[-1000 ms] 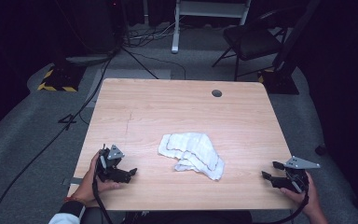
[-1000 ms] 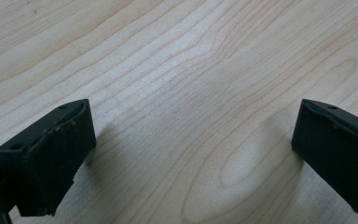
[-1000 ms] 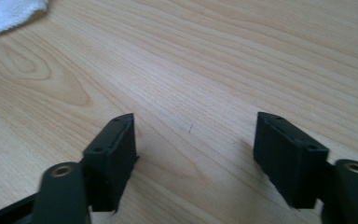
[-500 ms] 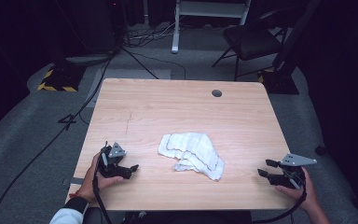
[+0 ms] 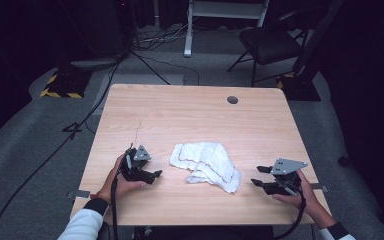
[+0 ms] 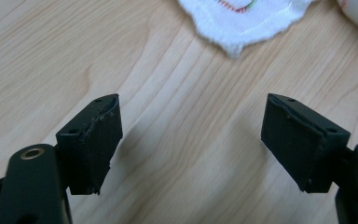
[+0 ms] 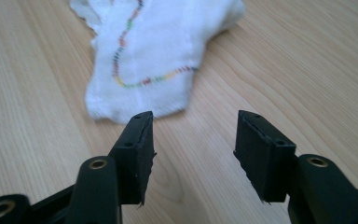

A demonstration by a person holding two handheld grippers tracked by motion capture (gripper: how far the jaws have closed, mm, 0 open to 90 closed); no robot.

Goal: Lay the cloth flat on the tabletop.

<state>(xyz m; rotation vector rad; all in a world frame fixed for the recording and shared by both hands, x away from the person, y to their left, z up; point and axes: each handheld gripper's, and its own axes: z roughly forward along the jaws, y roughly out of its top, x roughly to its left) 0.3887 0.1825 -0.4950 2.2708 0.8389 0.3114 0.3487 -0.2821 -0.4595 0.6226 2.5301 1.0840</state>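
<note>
Scanning table: pale wood table [image 5: 190,115], mostly bare; round cable hole [image 5: 232,100] near far edge.
Open room: wide bare wood beyond the cloth, narrower strip toward near edge.
Cloth: white cloth [image 5: 206,164], crumpled, coloured stitching, lying flat at table middle, nearer the front edge.
Left gripper [image 5: 152,175]: near front-left, jaws wide apart, just been closing slightly, nothing between; cloth corner ahead [image 6: 242,18], not touched.
Right gripper [image 5: 260,176]: near front-right edge, jaws apart, just been closing, bare wood between; cloth just ahead [image 7: 154,56], apart from pads.
</note>
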